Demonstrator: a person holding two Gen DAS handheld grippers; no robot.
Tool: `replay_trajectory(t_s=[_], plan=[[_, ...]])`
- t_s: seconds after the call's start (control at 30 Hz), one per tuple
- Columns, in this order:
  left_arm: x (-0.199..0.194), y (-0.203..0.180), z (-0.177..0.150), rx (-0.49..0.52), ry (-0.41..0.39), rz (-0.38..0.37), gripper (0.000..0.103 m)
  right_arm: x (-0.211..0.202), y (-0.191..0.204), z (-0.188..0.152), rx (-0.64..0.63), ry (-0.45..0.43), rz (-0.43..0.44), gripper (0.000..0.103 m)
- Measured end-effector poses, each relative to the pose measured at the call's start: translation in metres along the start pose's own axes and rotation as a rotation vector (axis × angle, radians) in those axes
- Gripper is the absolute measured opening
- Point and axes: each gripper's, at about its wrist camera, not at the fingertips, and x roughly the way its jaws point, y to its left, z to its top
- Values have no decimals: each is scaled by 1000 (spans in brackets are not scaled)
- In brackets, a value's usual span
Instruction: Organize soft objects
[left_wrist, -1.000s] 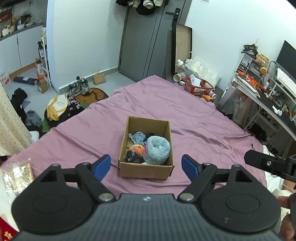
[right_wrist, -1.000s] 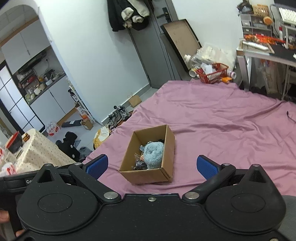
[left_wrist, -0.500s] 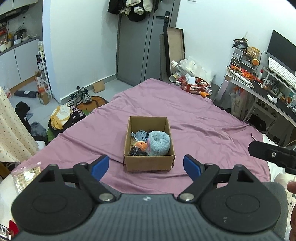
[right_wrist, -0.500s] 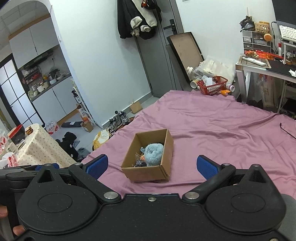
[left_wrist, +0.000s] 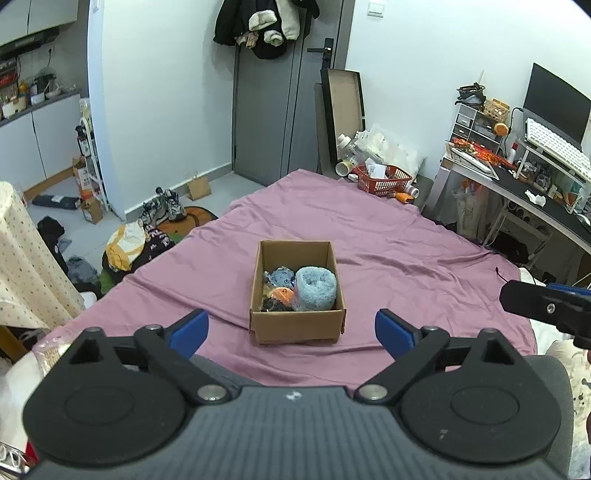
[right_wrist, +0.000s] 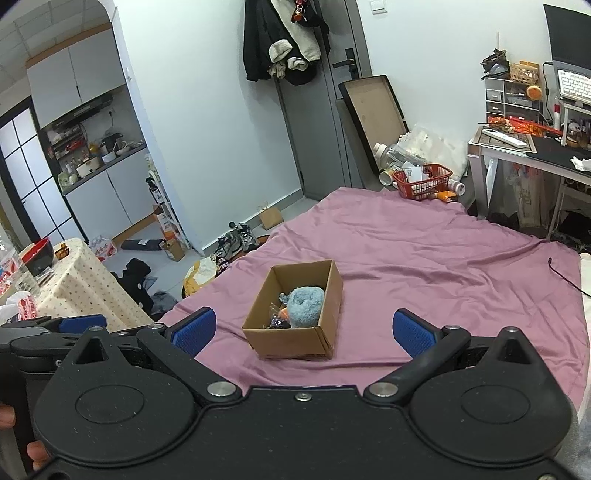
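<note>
While both grippers hang above the near edge of the bed (left_wrist: 406, 240), their jaws are spread wide with nothing between them: the left gripper (left_wrist: 291, 330) and the right gripper (right_wrist: 303, 332) each frame the cardboard box (left_wrist: 297, 326) from a distance. The box sits open on the purple sheet, well apart from both. Inside it, a rolled light-blue towel (left_wrist: 316, 288) fills the right side, touching a small orange ball (left_wrist: 282, 294), a grey-blue soft toy (left_wrist: 280, 276) behind that, and a dark bundle (left_wrist: 275, 305) at the front left corner.
</note>
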Motion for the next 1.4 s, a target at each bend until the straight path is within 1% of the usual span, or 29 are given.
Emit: replay_trajectory(t_s=[0.03,0.07,0.1,0.27,0.4,0.93,1.2,1.4], plan=[[-2,-1,0,6,-1,0,98,-1,0,0,0,-1,-2,103],[-3,-2,0,10,-2,-3,102,-1,0,0,0,-3,-3,103],[-5,-3,0,13,-4,-7,103,-2,-1,0,0,-5,-4,103],[-7,-6,0,18,-1,-12,103,-2,-1,0,-2,-4,-2,103],[-8,-8,0,30,0,-1,103,-3,-2,-1,-5,-4,-5,103],[-7,-8,-2,26,3,-12,103,-5,-4,-2,2,-9,-18,103],[-6,-5,-6,-1,0,-9,103,-3,-6,-4,10,3,-14,103],[-6,-6,-5,11,4,-10,103,-2,-6,-4,9,6,-14,103]])
